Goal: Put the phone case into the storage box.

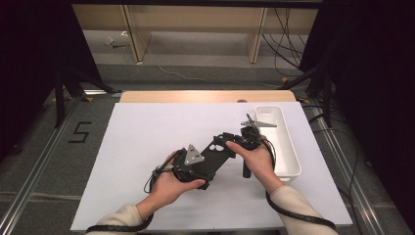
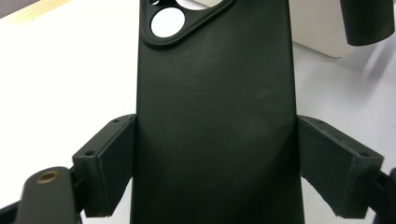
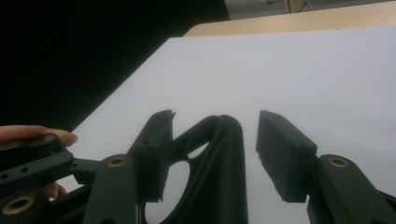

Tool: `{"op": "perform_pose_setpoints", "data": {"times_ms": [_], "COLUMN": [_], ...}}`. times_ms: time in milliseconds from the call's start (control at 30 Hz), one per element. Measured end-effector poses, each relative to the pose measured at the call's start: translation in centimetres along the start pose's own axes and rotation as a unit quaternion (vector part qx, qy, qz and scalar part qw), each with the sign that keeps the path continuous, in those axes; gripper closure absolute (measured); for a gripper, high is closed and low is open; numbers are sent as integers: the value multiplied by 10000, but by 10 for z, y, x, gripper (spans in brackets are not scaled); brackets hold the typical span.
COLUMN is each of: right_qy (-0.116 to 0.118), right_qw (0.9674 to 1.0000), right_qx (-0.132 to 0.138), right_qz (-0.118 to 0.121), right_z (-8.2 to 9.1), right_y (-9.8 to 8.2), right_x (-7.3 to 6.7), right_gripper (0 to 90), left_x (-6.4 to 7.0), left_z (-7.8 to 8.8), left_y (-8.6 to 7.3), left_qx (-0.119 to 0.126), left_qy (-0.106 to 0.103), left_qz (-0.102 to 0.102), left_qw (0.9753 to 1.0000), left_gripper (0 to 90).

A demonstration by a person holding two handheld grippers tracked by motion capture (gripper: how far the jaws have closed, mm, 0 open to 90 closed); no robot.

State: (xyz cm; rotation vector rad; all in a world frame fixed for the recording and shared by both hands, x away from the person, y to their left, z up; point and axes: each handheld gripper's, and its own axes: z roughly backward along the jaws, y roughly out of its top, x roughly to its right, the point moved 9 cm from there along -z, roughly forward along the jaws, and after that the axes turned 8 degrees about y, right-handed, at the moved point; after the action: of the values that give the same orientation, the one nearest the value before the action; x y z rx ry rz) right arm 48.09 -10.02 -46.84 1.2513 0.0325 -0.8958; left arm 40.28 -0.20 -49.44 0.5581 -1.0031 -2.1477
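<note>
White table [image 1: 147, 147], both hands low — left fingers [image 2: 112, 163] clamping phone case [image 2: 215, 116]

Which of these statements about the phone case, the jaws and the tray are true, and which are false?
1. The left gripper clamps the black phone case by its two long edges. True.
2. The white tray lies at the left edge of the table. False: in the high view it lies at the right, beside the right gripper.
3. The camera-cutout end of the case sits between the right gripper's jaws. True: one jaw touches it, the other stands apart with a gap.
4. The case lies flat on the white table. False: both grippers hold it up above the surface.
5. The case is red. False: it is black.
</note>
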Motion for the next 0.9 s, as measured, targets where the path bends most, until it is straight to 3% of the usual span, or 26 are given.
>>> {"op": "perform_pose_setpoints", "data": {"times_ms": [367, 633, 700, 800, 867, 900], "right_qy": [175, 558, 703, 883, 886, 898], "right_qw": [9998, 9977, 9966, 9947, 9949, 9950], "right_qx": [-6, 204, 258, 383, 431, 424], "right_qz": [-84, -315, -340, -354, -218, -110], "right_z": [1, 7, 10, 14, 18, 19], "right_y": [0, 10, 14, 21, 26, 28], "right_x": [-4, -13, -18, -28, -33, -36], "right_gripper": [603, 720, 748, 777, 781, 782], "left_x": [1, 2, 1, 3, 3, 4], "left_z": [-2, -3, -3, -3, -1, 0], "left_y": [-2, -2, 0, 3, 8, 9], "left_qx": [-27, 4, 74, 199, 407, 448], "left_qy": [-27, 59, 144, 75, 20, -57], "left_qz": [-49, -191, -278, -263, -236, -194], "left_qw": [10000, 9998, 9995, 9994, 9989, 9988], "left_gripper": [158, 147, 143, 154, 243, 207]}}
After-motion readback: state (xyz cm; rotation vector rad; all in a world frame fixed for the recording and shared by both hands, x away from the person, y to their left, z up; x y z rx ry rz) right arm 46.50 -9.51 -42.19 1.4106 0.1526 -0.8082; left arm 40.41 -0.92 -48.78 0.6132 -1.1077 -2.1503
